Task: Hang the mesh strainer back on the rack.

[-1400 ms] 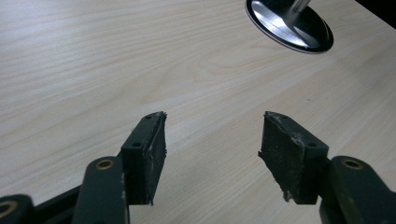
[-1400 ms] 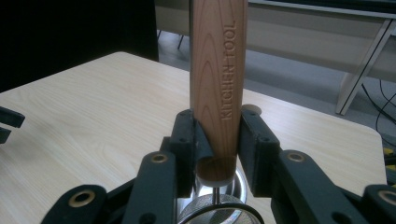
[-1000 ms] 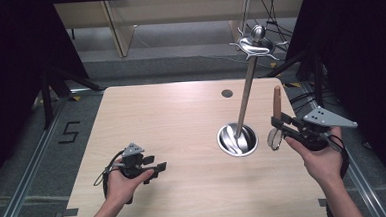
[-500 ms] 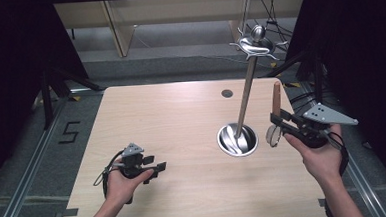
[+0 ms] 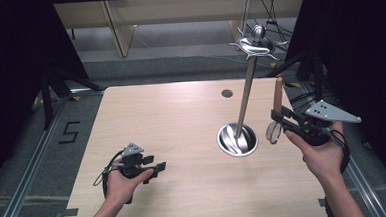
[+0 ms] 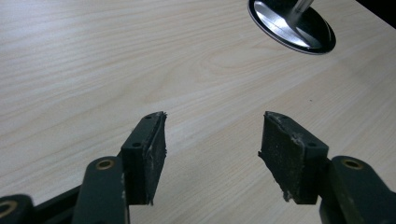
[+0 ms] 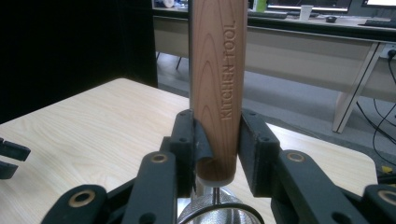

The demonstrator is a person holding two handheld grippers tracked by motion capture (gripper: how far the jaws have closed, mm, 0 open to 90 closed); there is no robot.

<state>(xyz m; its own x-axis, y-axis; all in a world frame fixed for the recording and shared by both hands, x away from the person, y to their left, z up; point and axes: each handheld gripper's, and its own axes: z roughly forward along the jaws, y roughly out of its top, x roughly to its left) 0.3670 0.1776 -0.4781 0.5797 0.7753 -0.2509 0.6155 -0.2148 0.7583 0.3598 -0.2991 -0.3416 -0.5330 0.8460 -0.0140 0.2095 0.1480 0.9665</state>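
On the table (image 5: 182, 134) nearest us we log 1 left gripper (image 5: 156, 167), jaws apart with nothing between them, resting low. Next, 1 right gripper (image 5: 277, 120) clamps 1 wooden-handled strainer (image 5: 278, 96) upright, just right of 1 steel stand (image 5: 237, 138). Farther back, 1 hook crown (image 5: 256, 45) tops the pole. We judge the risk is the handle twisting between the pads, or bumping the pole.

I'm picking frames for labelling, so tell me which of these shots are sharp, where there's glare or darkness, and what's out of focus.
High view: evenly lit table, black surroundings at both sides, bright glare on the metal stand. Left gripper view: wood grain crisp, near jaws slightly soft, shine on the stand's base. Right gripper view: the wooden handle is sharp enough to read its lettering, the desks behind are softer, the left background is dark.
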